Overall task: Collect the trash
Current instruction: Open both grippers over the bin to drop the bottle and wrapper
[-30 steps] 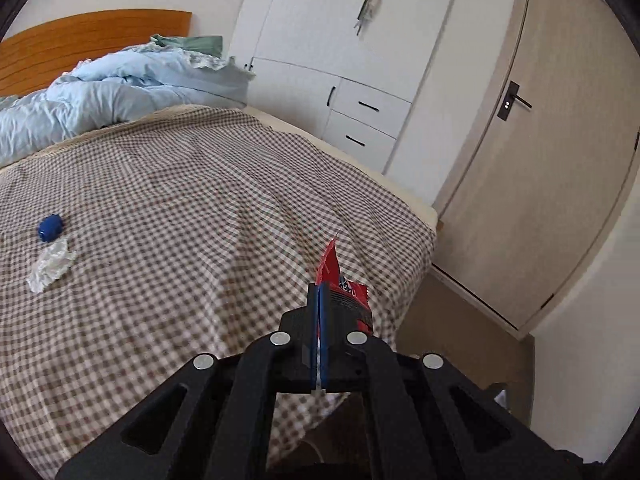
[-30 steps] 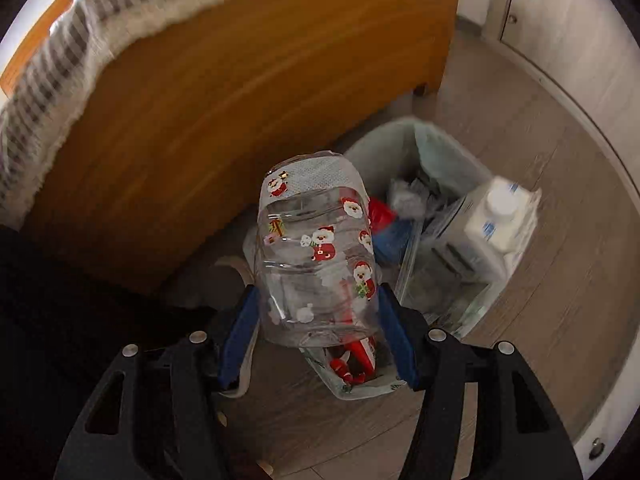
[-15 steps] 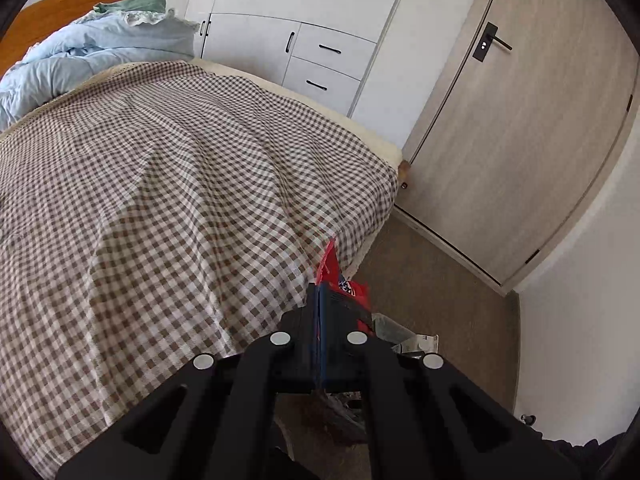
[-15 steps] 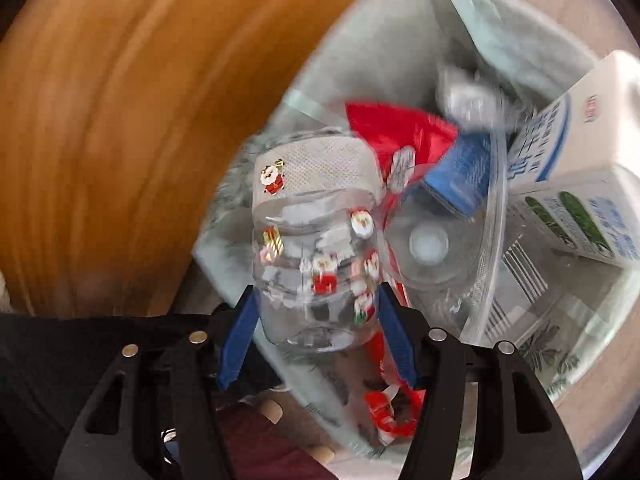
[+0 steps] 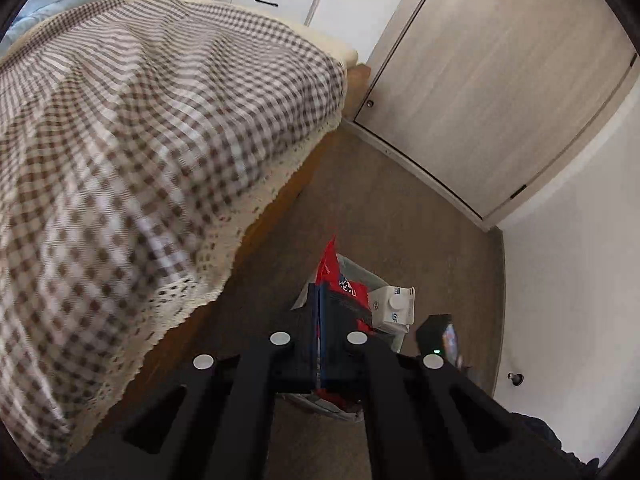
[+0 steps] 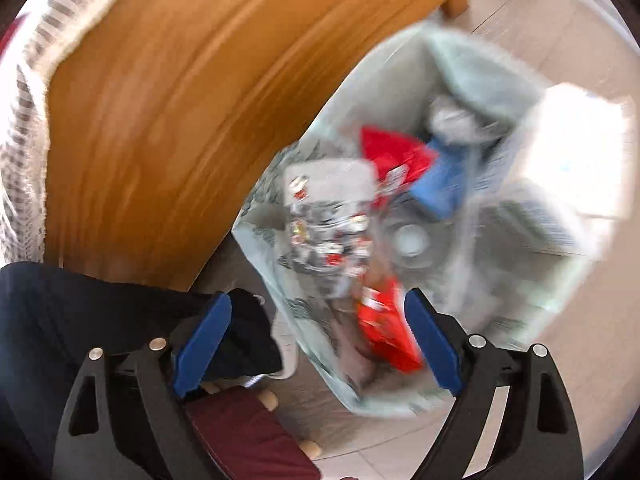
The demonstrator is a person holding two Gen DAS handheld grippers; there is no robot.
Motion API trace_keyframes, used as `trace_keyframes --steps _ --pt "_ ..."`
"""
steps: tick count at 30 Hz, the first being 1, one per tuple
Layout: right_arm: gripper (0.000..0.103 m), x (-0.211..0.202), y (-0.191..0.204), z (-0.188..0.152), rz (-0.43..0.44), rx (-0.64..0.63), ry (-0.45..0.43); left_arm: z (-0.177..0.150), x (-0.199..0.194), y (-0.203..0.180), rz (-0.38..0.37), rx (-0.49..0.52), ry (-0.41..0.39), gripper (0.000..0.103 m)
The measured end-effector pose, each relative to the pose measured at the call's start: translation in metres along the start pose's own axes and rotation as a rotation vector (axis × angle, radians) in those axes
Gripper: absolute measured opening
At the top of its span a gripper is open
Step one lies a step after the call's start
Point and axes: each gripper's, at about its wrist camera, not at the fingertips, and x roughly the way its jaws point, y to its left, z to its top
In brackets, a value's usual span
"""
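On the left of the left wrist view lies the bed (image 5: 140, 120) under its brown checked cover; right of it, on the floor, stands the trash bin (image 5: 362, 276) with a white milk carton (image 5: 394, 304) at its right side. The left tongs (image 5: 320, 320) are pressed together on a red snack wrapper (image 5: 336, 276), held above the bin's near edge. It looks thin, light and crinkly, so a pinch on a flat edge, as here, should hold it, though the film may slip.

In the right wrist view, past the wooden bed frame (image 6: 180, 100), the right tongs (image 6: 316, 340) are opening, blue pads wide with nothing between them. The clear Santa-print plastic bottle (image 6: 328, 220) hangs blurred over the bin liner (image 6: 272, 264), clear of the pads; it seems light, springy and smooth-walled, best taken around the middle.
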Motion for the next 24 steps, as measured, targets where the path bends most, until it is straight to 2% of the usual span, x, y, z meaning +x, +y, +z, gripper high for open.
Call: trace_keyframes --steps 5,8,11,13,14,15,16,21,24 --pt "0.085 -0.055 -0.020 -0.015 -0.051 0.065 -0.102 0.007 0.079 -0.017 0.060 0.031 0.159 0.000" --pt "0.085 -0.062 -0.027 -0.022 -0.071 0.081 -0.128 0.009 0.109 -0.027 0.067 0.060 0.209 0.000" --pt "0.085 -0.057 -0.027 -0.021 -0.084 0.095 -0.127 0.010 0.136 -0.040 0.096 0.121 0.220 0.000" --pt "0.085 -0.056 -0.033 -0.024 -0.090 0.108 -0.123 0.005 0.151 -0.048 0.051 0.149 0.213 0.002" --pt "0.085 -0.054 -0.034 -0.025 -0.088 0.117 -0.123 0.004 0.161 -0.050 0.054 0.172 0.233 0.021" --pt "0.085 -0.055 -0.031 -0.026 -0.083 0.120 -0.123 0.002 0.169 -0.051 0.094 0.190 0.256 0.047" --pt "0.085 -0.057 -0.030 -0.027 -0.079 0.116 -0.121 0.001 0.172 -0.051 0.121 0.199 0.261 0.052" --pt "0.085 -0.053 -0.029 -0.026 -0.082 0.115 -0.111 0.004 0.164 -0.039 0.113 0.157 0.215 0.052" --pt "0.085 -0.052 -0.023 -0.023 -0.082 0.108 -0.111 0.006 0.161 -0.024 0.119 0.087 0.231 0.052"
